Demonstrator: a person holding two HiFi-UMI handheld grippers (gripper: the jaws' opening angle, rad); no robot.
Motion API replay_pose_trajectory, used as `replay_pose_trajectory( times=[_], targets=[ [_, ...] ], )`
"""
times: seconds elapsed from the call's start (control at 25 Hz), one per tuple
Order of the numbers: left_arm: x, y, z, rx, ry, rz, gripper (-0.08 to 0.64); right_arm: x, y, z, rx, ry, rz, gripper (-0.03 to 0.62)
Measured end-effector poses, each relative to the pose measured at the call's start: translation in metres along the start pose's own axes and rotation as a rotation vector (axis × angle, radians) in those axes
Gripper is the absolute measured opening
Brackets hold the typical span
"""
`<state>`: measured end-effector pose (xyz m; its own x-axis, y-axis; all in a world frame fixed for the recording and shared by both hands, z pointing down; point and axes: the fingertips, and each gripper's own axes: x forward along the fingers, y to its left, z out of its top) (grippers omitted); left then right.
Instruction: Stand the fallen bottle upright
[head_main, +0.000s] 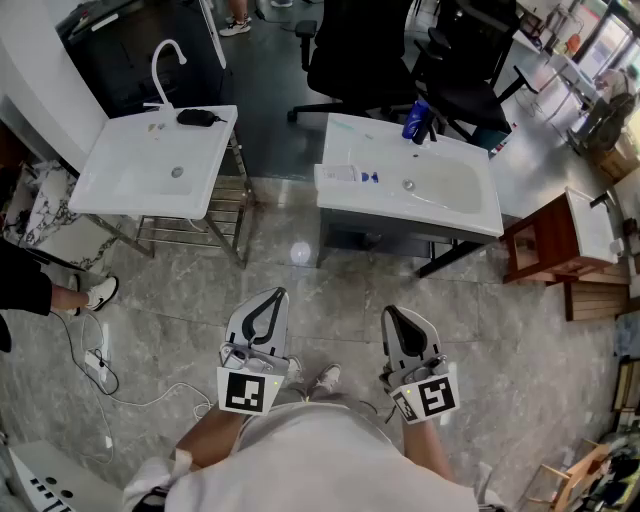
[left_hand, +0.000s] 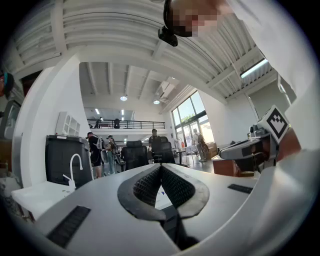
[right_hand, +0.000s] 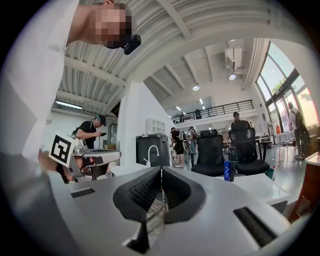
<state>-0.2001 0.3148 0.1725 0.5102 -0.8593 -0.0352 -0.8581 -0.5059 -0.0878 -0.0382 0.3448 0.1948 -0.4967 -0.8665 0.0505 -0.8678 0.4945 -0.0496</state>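
A blue bottle (head_main: 417, 121) with a dark top sits on the far rim of the right white sink (head_main: 470, 215). In the right gripper view the blue bottle (right_hand: 227, 171) looks upright, far ahead. Both grippers are held close to my body, well short of the sinks and pointing level. My left gripper (head_main: 272, 296) is shut with nothing between its ribbed pads (left_hand: 150, 182). My right gripper (head_main: 393, 313) is likewise shut and empty, its tips meeting (right_hand: 161, 170). Each gripper shows at the edge of the other's view.
A second white sink (head_main: 120, 185) with a curved faucet (head_main: 165, 60) and a black object (head_main: 200, 117) stands left, on a metal rack (head_main: 205, 215). Black office chairs (head_main: 360, 50) are behind. A wooden stand (head_main: 545, 250) is at right. A cable (head_main: 100, 370) lies on the floor.
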Motion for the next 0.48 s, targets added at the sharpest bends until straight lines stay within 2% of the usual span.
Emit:
replay_pose_trajectory(
  times=[0.16, 0.48],
  targets=[
    [-0.007, -0.02, 0.003, -0.017, 0.001, 0.009, 0.018, -0.014, -0.003, 0.001, 0.047, -0.015, 0.017, 0.037],
    [-0.011, -0.035, 0.003, -0.002, 0.017, 0.035, 0.018, -0.026, -0.012, -0.001, 0.07, -0.027, 0.039, 0.037]
  ],
)
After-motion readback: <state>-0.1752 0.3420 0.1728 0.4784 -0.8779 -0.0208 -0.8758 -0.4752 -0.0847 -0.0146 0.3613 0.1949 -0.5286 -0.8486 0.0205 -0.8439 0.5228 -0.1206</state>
